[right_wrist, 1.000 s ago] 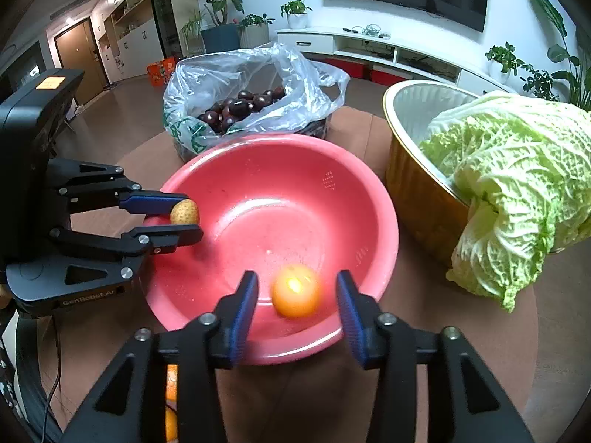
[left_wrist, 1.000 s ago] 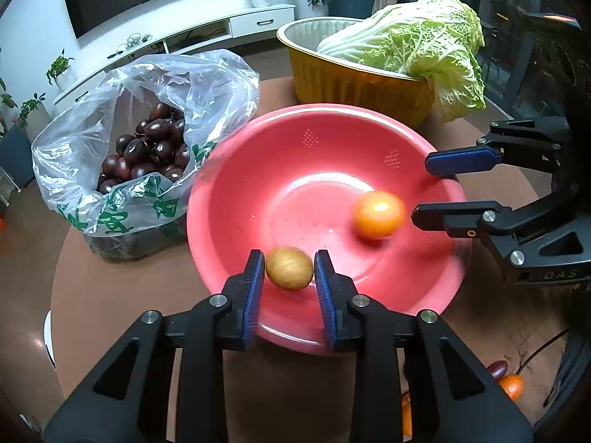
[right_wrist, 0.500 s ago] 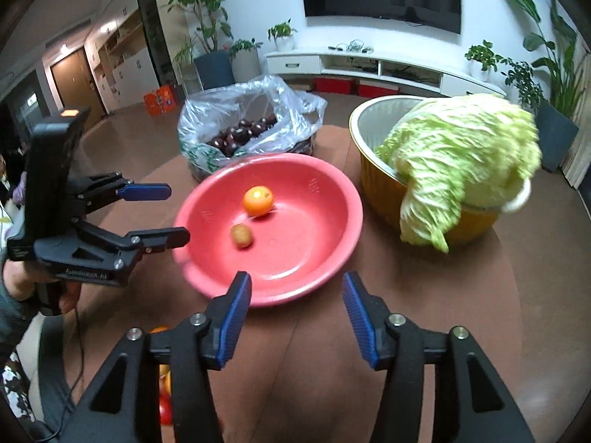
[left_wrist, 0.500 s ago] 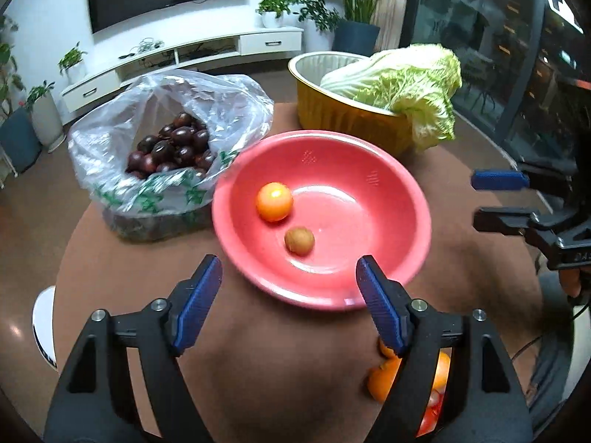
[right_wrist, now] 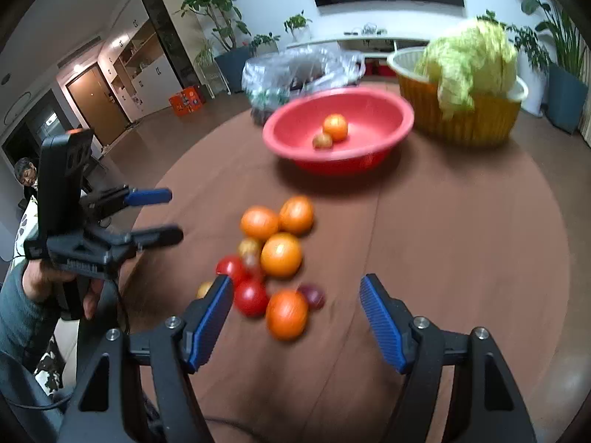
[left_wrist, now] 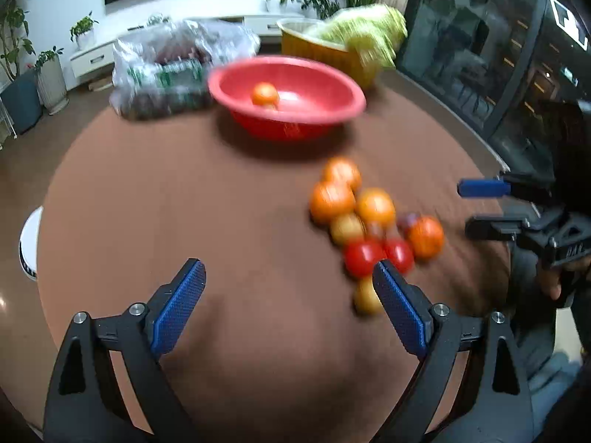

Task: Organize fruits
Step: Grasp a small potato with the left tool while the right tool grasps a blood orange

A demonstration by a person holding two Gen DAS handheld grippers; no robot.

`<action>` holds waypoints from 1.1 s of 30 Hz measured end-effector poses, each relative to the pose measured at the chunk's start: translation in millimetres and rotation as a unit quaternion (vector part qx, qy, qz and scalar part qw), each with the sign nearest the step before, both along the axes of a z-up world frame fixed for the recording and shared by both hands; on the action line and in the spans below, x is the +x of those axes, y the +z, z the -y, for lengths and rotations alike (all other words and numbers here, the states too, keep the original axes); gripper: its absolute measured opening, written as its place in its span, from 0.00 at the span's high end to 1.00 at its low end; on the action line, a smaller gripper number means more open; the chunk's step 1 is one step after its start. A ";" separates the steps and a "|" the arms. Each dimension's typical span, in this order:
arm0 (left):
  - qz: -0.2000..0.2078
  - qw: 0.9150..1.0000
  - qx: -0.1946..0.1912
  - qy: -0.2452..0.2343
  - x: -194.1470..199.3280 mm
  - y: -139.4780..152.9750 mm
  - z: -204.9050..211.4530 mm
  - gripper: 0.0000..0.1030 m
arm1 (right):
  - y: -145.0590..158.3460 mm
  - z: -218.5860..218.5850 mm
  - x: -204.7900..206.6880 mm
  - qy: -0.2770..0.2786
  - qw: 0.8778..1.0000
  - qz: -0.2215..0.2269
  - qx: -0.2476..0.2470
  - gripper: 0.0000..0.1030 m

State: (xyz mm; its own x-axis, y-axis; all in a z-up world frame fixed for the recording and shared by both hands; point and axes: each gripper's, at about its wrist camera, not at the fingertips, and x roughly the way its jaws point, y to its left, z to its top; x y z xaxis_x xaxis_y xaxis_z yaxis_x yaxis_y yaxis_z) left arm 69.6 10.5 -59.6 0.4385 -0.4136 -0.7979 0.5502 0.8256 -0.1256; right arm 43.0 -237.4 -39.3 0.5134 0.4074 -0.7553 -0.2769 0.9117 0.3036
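Red plastic basin (right_wrist: 400, 110) sits upright on the round brown table (right_wrist: 461, 240), mouth up, rim level. Inside it: one orange (right_wrist: 335, 127) and a small brownish-yellow fruit (right_wrist: 322, 141), touching each other, near the basin's middle. From the left wrist view the orange (left_wrist: 264, 93) shows over the near rim of the basin (left_wrist: 332, 88); the small fruit is mostly hidden behind that rim.

Fruit pile (right_wrist: 273, 258) lies on the table on the near side of the basin, well apart from it. Blurred, but the cluster runs as a loose line whose long axis points toward and away from the basin. Contents: about four oranges, two red tomatoes (right_wrist: 250, 297), a couple of small yellowish fruits, one dark purple fruit (right_wrist: 313, 295) at the edge. All roundish, so no clear pointing direction for any single piece. Pieces touch or sit just beside each other. Same pile in the left view (left_wrist: 369, 221).

Beyond the basin: clear plastic bag (right_wrist: 299, 70) of dark fruit on one side, gold foil tub (right_wrist: 461, 125) holding a napa cabbage (right_wrist: 472, 62) on the other, both close to the basin.

Left gripper (left_wrist: 288, 302) jaws spread wide, nothing between them, over bare table on the near side of the pile. Right gripper (right_wrist: 295, 313) jaws also wide, holding nothing, hovering at the pile's near end.
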 end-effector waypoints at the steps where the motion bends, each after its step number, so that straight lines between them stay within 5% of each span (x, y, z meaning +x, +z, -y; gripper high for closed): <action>1: -0.003 1.000 0.005 -0.004 -7.2 -3.7 2.4 0.11 | -1.7 -1.1 -2.0 0.000 1.000 -0.002 0.000 0.29; 12: 0.022 0.995 0.064 -0.075 -36.2 -20.2 47.6 0.13 | -22.6 -15.3 -6.1 -0.007 1.000 -0.030 0.004 0.37; 16: 0.016 0.993 0.072 -0.094 -33.6 -26.6 53.9 0.32 | -27.5 -14.3 1.5 -0.012 0.999 -0.043 0.007 0.40; 33: 0.006 0.989 0.067 -0.133 -27.5 -32.7 64.8 0.65 | -40.7 -5.1 11.6 -0.022 0.997 -0.066 0.029 0.70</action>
